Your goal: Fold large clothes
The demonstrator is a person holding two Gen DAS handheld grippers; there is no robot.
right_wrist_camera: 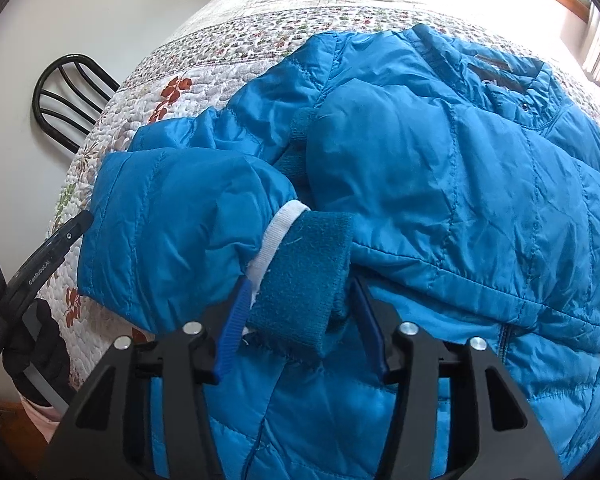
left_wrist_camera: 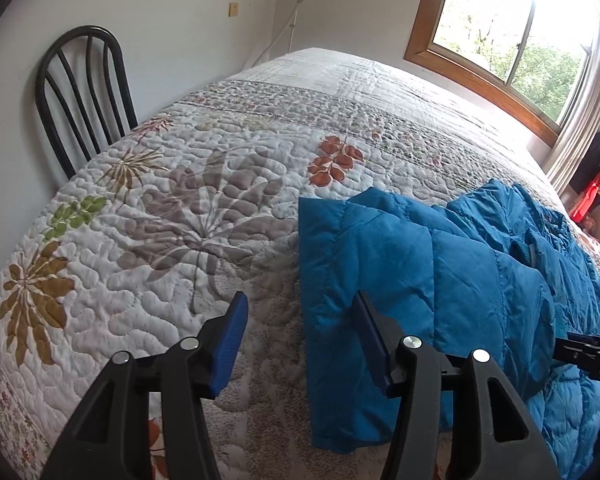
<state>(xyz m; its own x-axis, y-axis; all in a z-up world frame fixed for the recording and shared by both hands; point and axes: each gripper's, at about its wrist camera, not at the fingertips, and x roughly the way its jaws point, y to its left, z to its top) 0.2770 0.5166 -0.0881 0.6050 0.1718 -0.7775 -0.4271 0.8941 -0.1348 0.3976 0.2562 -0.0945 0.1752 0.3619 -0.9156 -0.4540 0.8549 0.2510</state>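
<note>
The jacket (right_wrist_camera: 440, 168) lies on the bed (left_wrist_camera: 220, 168) — chair (left_wrist_camera: 86, 96) at its left.

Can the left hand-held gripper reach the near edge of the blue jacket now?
Probably yes: the left hand-held gripper is open, the blue jacket edge lies just beside its right finger, nothing between.

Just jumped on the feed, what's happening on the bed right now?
A person with a handheld gripper in each hand is folding a blue puffer jacket spread on the quilted bed. The right gripper has its fingers either side of the knit sleeve cuff, with gaps at both, so it isn't clamped. The left gripper is open above the jacket's left edge, holding nothing. One sleeve already lies across the body.
</note>
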